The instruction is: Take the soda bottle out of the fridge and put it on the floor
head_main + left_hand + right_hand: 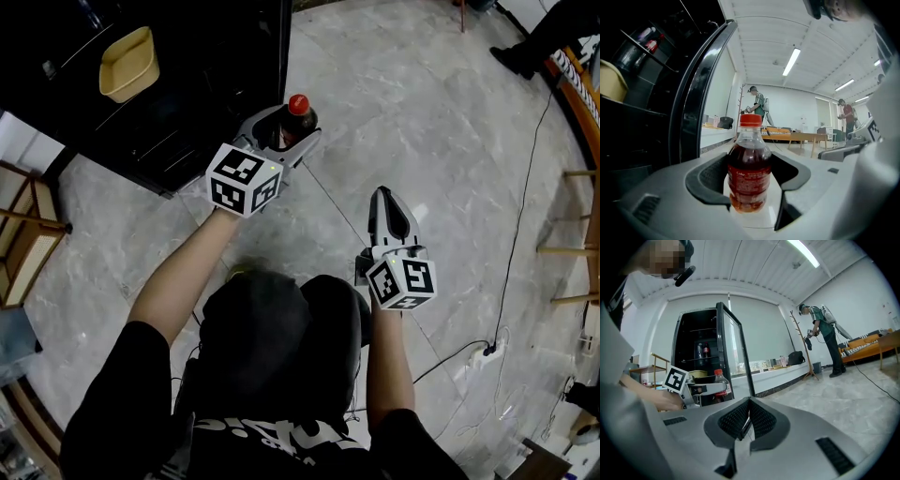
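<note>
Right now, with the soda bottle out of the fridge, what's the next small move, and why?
Probably lower the left tool straight down: it grips the soda bottle upright, clear of the fridge, over the floor.

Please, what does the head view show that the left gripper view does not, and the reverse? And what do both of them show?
Only the head view: the person's forearms, the marker cube on the left gripper, and a wooden rack beside the fridge. Only the left gripper view: the red label of the soda bottle, ceiling lights, and two people far back in the room. Both: the soda bottle clamped in the left gripper, next to the open black fridge.
</note>
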`<action>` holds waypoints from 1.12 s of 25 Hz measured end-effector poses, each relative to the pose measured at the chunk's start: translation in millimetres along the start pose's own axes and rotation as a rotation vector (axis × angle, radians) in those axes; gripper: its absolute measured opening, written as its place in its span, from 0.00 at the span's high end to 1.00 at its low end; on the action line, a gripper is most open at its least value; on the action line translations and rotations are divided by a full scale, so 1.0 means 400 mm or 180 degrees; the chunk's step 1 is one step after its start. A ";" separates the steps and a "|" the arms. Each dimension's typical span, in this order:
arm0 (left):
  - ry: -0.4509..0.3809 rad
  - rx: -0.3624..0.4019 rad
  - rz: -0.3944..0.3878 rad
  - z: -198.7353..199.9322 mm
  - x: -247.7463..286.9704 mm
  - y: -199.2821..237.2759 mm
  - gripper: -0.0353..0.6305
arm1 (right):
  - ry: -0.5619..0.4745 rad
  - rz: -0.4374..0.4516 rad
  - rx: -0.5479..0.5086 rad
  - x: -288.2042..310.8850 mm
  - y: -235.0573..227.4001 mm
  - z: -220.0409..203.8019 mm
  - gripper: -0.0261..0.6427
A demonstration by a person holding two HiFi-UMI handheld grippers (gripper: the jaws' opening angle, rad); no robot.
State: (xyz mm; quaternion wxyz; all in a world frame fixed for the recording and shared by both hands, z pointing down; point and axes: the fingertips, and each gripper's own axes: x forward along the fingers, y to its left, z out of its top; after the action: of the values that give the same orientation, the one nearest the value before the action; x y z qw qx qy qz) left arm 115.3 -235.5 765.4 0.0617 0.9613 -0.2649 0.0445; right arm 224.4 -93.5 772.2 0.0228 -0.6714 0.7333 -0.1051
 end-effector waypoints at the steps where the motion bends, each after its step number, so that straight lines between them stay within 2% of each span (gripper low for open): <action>1: -0.0006 -0.0025 0.0006 -0.017 0.004 0.004 0.51 | 0.0020 -0.0001 -0.0010 0.001 -0.002 -0.014 0.93; 7: 0.0080 -0.0085 -0.0074 -0.147 0.042 -0.008 0.51 | 0.0107 -0.0009 -0.0031 -0.003 -0.027 -0.083 0.93; 15: 0.0207 -0.0046 -0.0214 -0.336 0.092 -0.051 0.51 | 0.0168 0.0048 -0.0034 0.006 -0.032 -0.171 0.93; 23: 0.0315 -0.0031 -0.0371 -0.526 0.126 -0.093 0.51 | 0.0248 0.0022 0.0038 -0.023 -0.039 -0.194 0.93; 28: 0.0437 -0.0010 -0.0394 -0.643 0.135 -0.097 0.51 | 0.0328 0.0060 -0.0083 -0.027 -0.020 -0.210 0.93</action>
State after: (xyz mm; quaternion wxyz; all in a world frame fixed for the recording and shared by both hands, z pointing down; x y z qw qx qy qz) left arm 167.9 -193.3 1022.4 0.0839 0.9704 -0.2002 0.1061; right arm 218.7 -73.1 854.6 -0.0228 -0.6583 0.7411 -0.1298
